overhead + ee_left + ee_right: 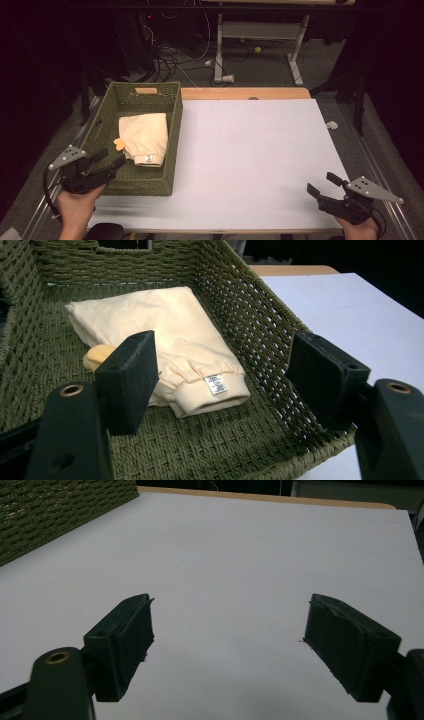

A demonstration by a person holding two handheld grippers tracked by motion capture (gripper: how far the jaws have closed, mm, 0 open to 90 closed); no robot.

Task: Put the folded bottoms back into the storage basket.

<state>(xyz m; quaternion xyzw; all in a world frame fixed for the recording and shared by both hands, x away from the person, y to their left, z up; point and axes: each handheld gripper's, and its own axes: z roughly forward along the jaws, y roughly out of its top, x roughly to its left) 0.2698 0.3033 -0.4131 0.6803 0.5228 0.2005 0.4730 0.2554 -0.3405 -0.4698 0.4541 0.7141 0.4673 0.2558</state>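
Your left gripper (220, 385): jaws spread, empty, over near end of green woven basket (260, 325). Folded cream garment (165, 340) lies inside, cuff just ahead between fingers, probably pickup target. Your right gripper (227, 645): jaws spread over bare white table (260, 555), likely waiting.

Ahead of the right gripper (322, 185) the white bench (260, 150) lies bare and open. The left gripper (111, 159) hangs over the woven basket (260, 325), whose walls hem it in, and a folded cream cloth (165, 340) lies just ahead of it.
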